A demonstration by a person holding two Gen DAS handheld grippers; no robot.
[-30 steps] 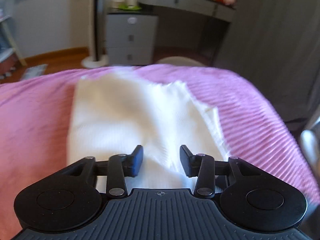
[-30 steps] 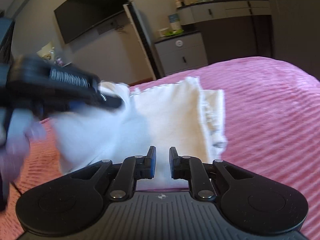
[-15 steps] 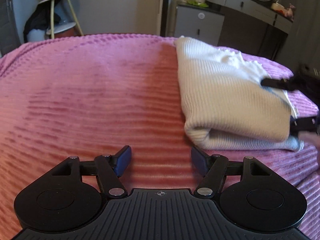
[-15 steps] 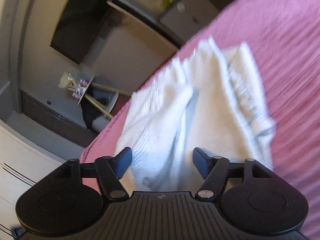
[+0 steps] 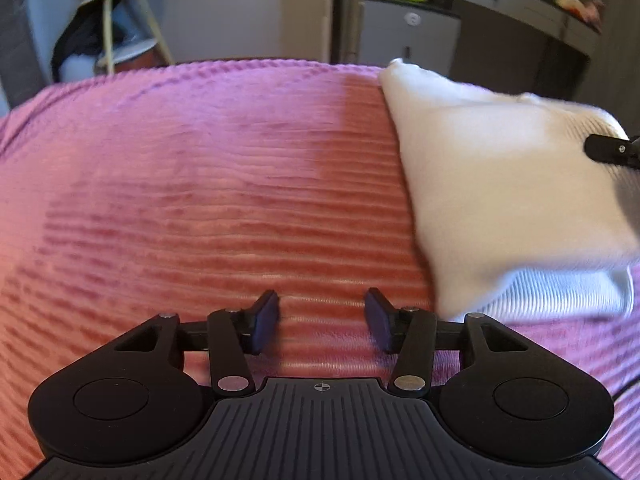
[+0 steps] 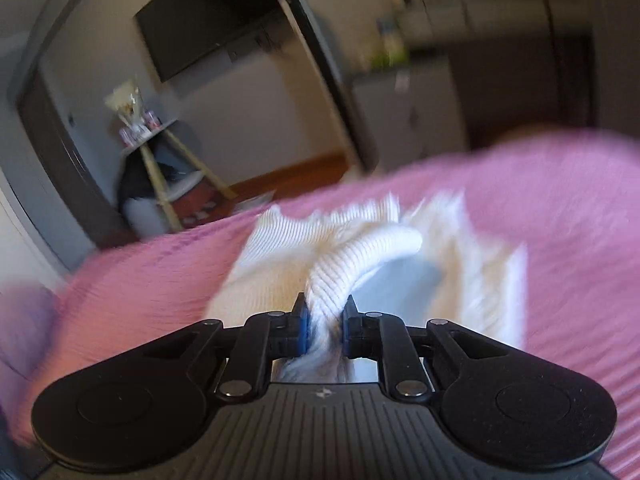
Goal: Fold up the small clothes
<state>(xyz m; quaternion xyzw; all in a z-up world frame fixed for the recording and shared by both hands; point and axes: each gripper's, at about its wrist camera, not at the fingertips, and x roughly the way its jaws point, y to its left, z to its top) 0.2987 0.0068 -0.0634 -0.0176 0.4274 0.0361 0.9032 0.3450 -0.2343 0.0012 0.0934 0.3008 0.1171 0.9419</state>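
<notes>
A folded white ribbed knit garment [image 5: 500, 184] lies on the pink bedspread [image 5: 200, 200], at the right of the left wrist view. My left gripper [image 5: 322, 320] is open and empty, low over bare bedspread to the garment's left. My right gripper [image 6: 323, 322] is shut on a bunched edge of the white garment [image 6: 352, 256], which rises from between the blue pads. The rest of the cloth lies beyond it, blurred. One of the right gripper's fingertips [image 5: 608, 150] shows at the far right of the left wrist view.
A grey drawer cabinet [image 5: 408, 36] and a dark dresser [image 5: 520, 12] stand beyond the bed's far edge. A small tripod side table [image 6: 160, 160] stands by the wall, under a wall-mounted TV [image 6: 212, 24].
My right gripper has shut on the garment's edge and levelled out. My left gripper has moved away to the left of the garment and narrowed a little, still open.
</notes>
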